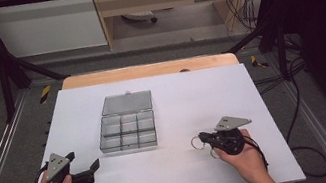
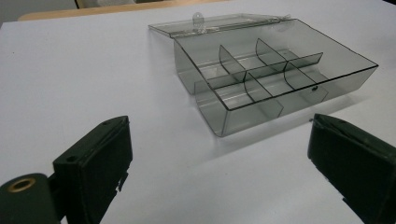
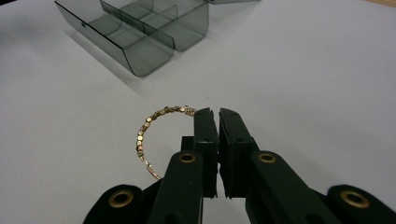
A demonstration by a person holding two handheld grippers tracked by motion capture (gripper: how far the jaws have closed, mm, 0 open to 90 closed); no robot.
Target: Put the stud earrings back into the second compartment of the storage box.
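A small hoop of gold beads (image 3: 141,134) hangs from my right gripper (image 3: 218,112), whose jaws are shut on one side of it. In the high view the right gripper (image 1: 202,139) is at the table's front right, pointing left, with the bead hoop (image 1: 196,142) at its tip. A clear smoky plastic box (image 1: 127,130) with several compartments lies in the middle, its lid (image 1: 126,102) folded back flat. The compartments look bare. My left gripper (image 1: 83,161) rests at the front left, open, aimed at the box (image 2: 261,70). Nothing lies between the left gripper's (image 2: 219,125) jaws.
A white sheet (image 1: 202,94) covers the table, with a strip of bare wood (image 1: 147,70) along the far edge. Black frame posts and cables stand beyond the table at the right and left. The box (image 3: 140,32) lies ahead and left of the right gripper.
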